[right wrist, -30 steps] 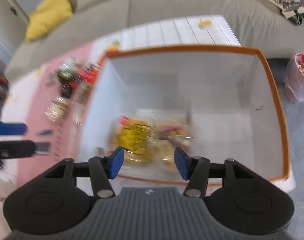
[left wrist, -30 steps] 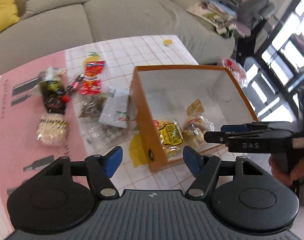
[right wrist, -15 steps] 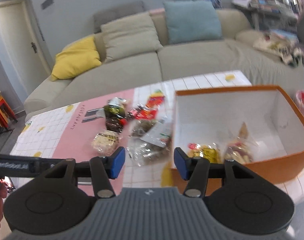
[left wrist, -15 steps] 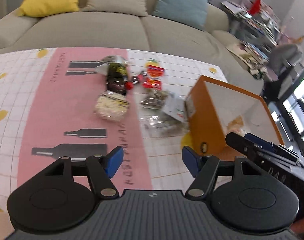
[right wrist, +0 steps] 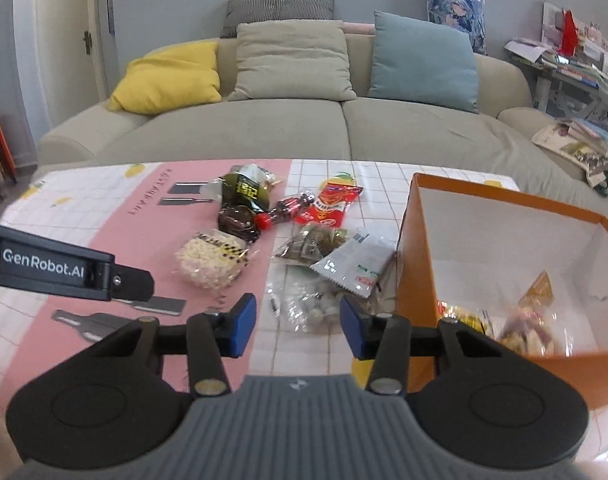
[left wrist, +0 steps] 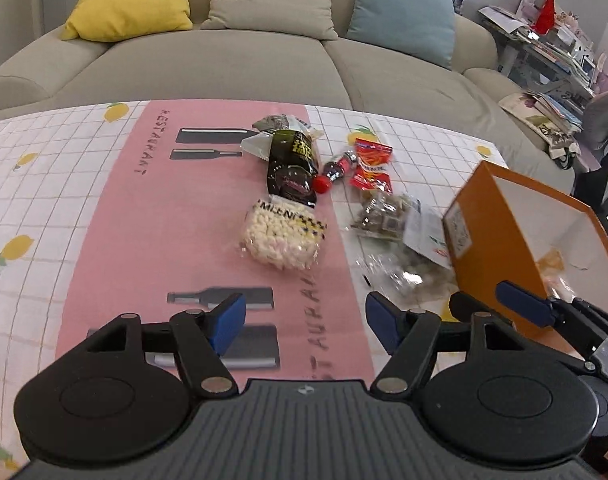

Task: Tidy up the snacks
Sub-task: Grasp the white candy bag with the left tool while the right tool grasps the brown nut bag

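Note:
Loose snacks lie left of the orange box [left wrist: 487, 248] [right wrist: 413, 276]: a puffed-rice pack [left wrist: 282, 236] [right wrist: 212, 260], a black-and-yellow pack [left wrist: 292, 164], a small cola bottle [left wrist: 335, 172], a red packet [left wrist: 371, 164], a white packet [right wrist: 355, 264] and a clear bag of sweets [left wrist: 407, 276] [right wrist: 307, 308]. Two wrapped snacks [right wrist: 515, 328] rest inside the box. My left gripper [left wrist: 304, 326] hovers over the pink mat, its jaws opening and nothing between them. My right gripper [right wrist: 298, 326] is just short of the clear bag, jaws closing, gripping nothing.
The table carries a checked cloth with a pink runner [left wrist: 164, 240]. A beige sofa [right wrist: 304, 132] with yellow, beige and blue cushions stands behind it. Cluttered shelves [left wrist: 551, 52] and a chair are at the right. The box stands at the table's right end.
Both views swung from the box's inside left to the loose snacks and the sofa. The right jaws narrowed, the left widened slightly. Nothing was picked up.

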Available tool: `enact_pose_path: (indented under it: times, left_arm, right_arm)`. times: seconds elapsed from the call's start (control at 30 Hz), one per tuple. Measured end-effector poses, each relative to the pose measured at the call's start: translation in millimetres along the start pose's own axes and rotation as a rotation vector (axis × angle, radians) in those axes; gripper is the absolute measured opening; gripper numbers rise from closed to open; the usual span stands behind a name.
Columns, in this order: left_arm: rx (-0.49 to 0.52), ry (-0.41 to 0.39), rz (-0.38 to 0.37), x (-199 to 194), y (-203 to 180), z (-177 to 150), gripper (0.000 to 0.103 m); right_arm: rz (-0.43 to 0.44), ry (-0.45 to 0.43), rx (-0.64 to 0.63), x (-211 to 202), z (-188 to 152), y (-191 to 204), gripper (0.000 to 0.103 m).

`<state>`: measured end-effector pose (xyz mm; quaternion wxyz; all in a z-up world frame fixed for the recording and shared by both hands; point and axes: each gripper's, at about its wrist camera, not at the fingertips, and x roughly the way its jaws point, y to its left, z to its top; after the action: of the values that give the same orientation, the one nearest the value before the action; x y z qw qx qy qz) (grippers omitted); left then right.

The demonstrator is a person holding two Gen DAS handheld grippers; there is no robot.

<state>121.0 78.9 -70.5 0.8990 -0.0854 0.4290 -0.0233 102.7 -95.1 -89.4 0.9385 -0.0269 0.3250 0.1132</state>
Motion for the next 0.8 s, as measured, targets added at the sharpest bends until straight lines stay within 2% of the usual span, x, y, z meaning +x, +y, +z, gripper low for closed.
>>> enact_pose_path:
  times: [0.13, 0.3, 0.43, 0.53, 0.63, 0.8]
  left_arm:
    - [0.036, -0.006, 0.014, 22, 5, 12, 0.088]
    - [0.089, -0.017, 0.012, 49, 11, 27, 0.089]
    - [0.198, -0.030, -0.012, 68, 11, 35, 0.090]
    - [0.250, -0.013, -0.027, 84, 11, 39, 0.090]
    - [0.265, 0.009, -0.045, 99, 12, 40, 0.091]
    - [0.246, 0.040, -0.062, 117, 15, 42, 0.092]
  right_arm:
    - [-0.013, 0.009, -0.018, 26, 7, 2, 0.040]
    - [-0.015, 0.030, -0.010, 59, 18, 2, 0.040]
    - [-0.028, 0.036, 0.012, 83, 30, -4, 0.040]
    - [-0.030, 0.039, 0.023, 98, 39, -8, 0.040]
    - [-0.025, 0.054, 0.021, 113, 43, -9, 0.041]
    - [-0.016, 0.077, 0.030, 134, 47, -9, 0.050]
